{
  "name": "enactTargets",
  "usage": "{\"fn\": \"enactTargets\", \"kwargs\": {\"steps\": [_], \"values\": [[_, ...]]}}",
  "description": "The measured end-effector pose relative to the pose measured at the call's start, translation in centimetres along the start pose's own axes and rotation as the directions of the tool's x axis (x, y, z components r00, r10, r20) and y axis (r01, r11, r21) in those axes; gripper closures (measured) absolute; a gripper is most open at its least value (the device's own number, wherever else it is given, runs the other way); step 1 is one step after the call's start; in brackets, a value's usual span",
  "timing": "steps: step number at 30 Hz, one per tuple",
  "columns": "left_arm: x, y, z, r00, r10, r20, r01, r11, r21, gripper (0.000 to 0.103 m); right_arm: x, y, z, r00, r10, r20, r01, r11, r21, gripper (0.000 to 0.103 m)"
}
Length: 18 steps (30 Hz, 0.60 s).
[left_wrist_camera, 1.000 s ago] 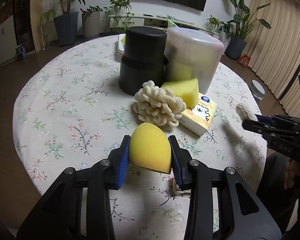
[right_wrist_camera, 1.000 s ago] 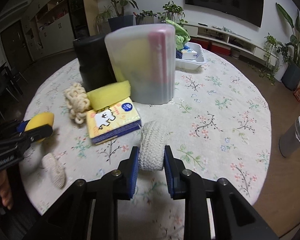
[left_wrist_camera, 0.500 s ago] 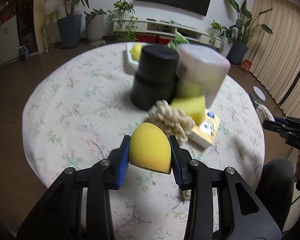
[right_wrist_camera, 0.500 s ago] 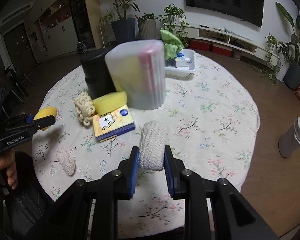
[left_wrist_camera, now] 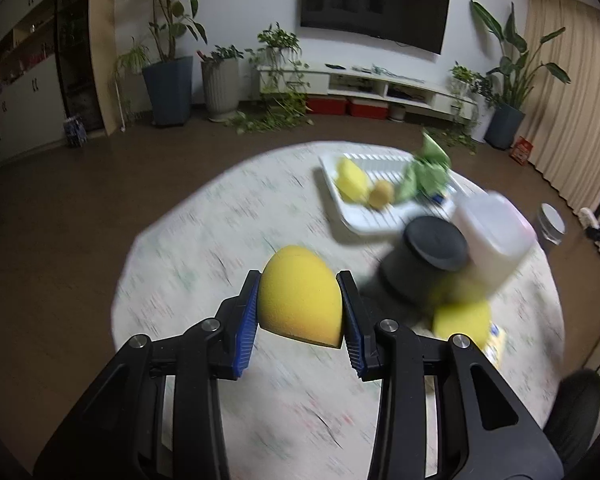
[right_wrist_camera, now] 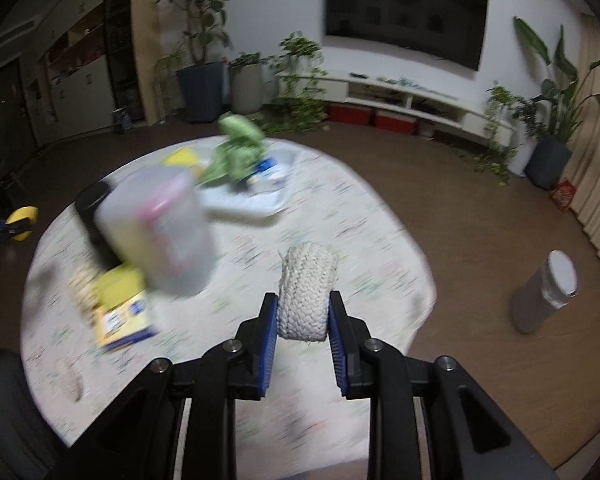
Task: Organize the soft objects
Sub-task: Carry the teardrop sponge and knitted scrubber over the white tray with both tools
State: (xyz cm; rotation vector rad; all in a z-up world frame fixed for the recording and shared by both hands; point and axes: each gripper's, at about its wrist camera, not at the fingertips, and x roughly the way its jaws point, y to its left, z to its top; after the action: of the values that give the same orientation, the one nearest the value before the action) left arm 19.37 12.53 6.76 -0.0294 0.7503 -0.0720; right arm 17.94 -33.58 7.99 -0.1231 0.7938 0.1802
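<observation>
My left gripper (left_wrist_camera: 300, 312) is shut on a yellow egg-shaped sponge (left_wrist_camera: 296, 292), held high above the round floral table (left_wrist_camera: 204, 240). My right gripper (right_wrist_camera: 304, 316) is shut on a white knitted roll (right_wrist_camera: 306, 292), also high above the table. A white tray (left_wrist_camera: 364, 216) at the table's far side holds yellow sponges and a green cloth (left_wrist_camera: 424, 172); it also shows in the right wrist view (right_wrist_camera: 244, 204). A yellow sponge block (right_wrist_camera: 120, 288), a cream rope ball (right_wrist_camera: 82, 286) and a small cream piece (right_wrist_camera: 70, 376) lie on the table.
A black cylinder (left_wrist_camera: 428, 260) and a frosted plastic container (left_wrist_camera: 496, 240) stand mid-table, between my grippers and the tray. A yellow tissue pack (right_wrist_camera: 124, 320) lies beside them. A grey bin (right_wrist_camera: 544, 292) stands on the floor to the right. The view is motion-blurred.
Both grippers have risen well above the table with their objects still held. The tray behind the containers has come into view.
</observation>
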Motion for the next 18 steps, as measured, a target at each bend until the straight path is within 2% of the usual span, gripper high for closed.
{"fn": "enactTargets", "kwargs": {"steps": [5,9,13,18], "values": [[1.7,0.7,4.8,1.0,0.021,0.021,-0.022,0.999,0.046,0.068,1.9,-4.9,4.7,0.998,-0.063,0.016,0.062,0.998,0.031,0.077],[4.7,-0.2,8.5,1.0,0.004,0.012,-0.005,0.995,0.098,0.068,4.6,-6.4,8.5,0.996,-0.087,0.022,0.087,0.996,0.016,0.077],[8.0,-2.5,11.6,0.999,-0.036,-0.01,0.038,0.987,0.159,0.068,8.1,-5.2,12.5,0.997,-0.074,0.023,0.075,0.996,-0.042,0.077],[13.3,-5.5,14.5,0.994,-0.091,-0.061,0.103,0.968,0.23,0.068,12.5,-0.8,15.3,1.0,-0.006,-0.011,0.004,0.986,-0.169,0.077]]}}
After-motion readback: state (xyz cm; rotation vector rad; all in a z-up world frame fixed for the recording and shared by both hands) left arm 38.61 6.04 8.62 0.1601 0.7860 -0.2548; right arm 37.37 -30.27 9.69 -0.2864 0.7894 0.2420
